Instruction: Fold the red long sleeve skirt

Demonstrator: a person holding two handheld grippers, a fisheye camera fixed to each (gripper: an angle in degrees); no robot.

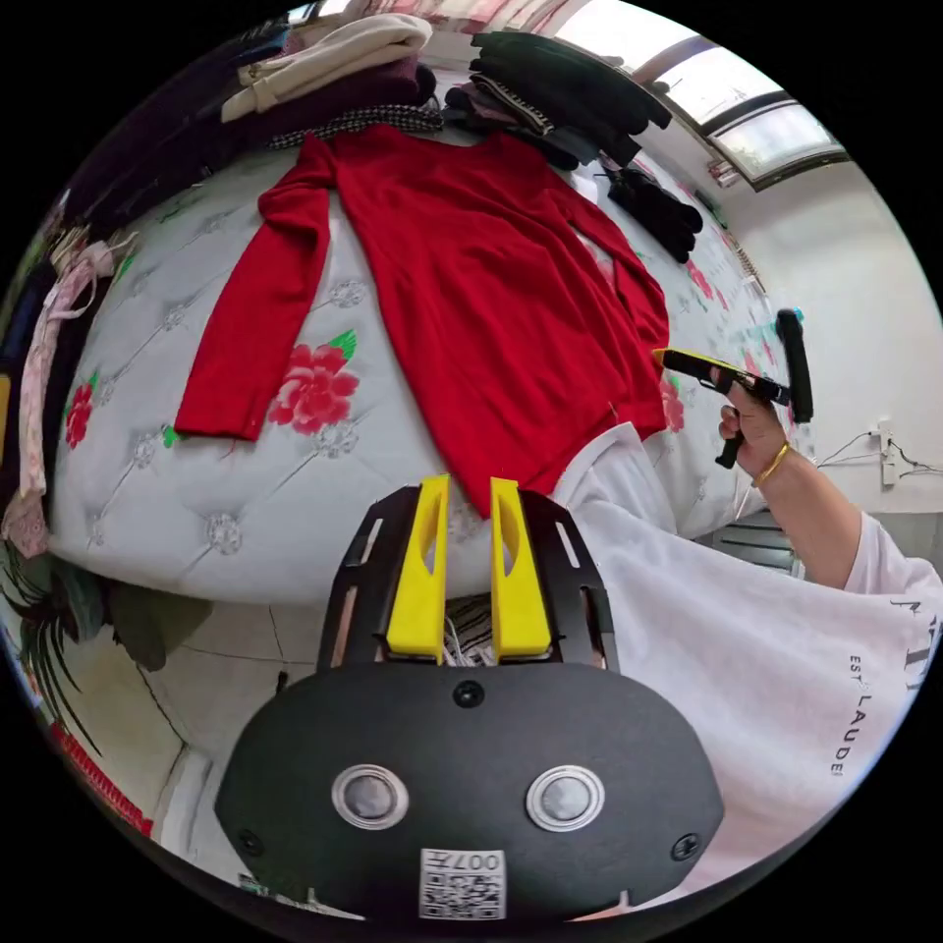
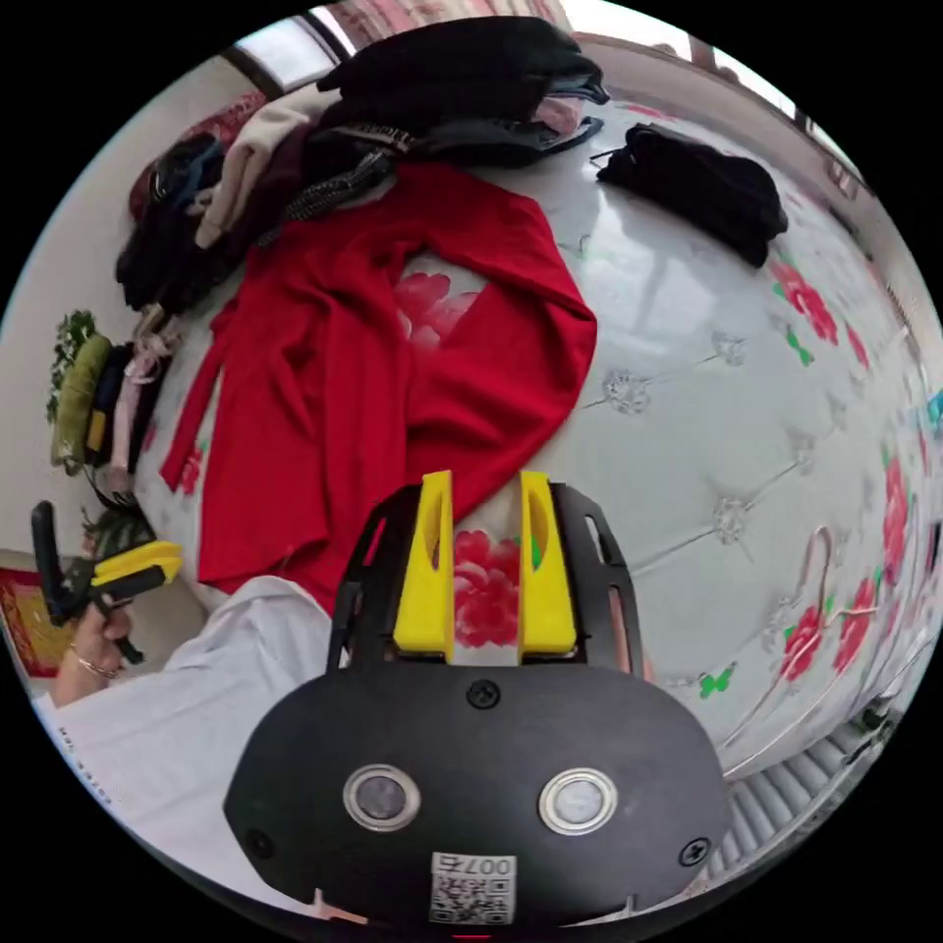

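Note:
The red long-sleeved garment (image 1: 471,295) lies spread flat on the bed, one sleeve (image 1: 255,314) stretched out to the side. In the right gripper view the garment (image 2: 334,393) shows its other sleeve (image 2: 521,334) bent back over the body. My left gripper (image 1: 469,486) hovers open off the bed's near edge, just short of the hem, with nothing between its yellow jaws. My right gripper (image 2: 486,481) is open too, above the mattress beside the bent sleeve's cuff. A hand holds the right gripper (image 1: 722,375) beyond the garment's far side. The left gripper (image 2: 118,575) appears at the left edge.
Piles of dark and cream clothes (image 1: 324,69) line the far edge of the quilted floral mattress (image 1: 295,491). A black garment (image 2: 697,187) lies apart, and a wire hanger (image 2: 815,589) rests near the bed's edge. The person's white shirt (image 1: 747,638) is close to the left gripper.

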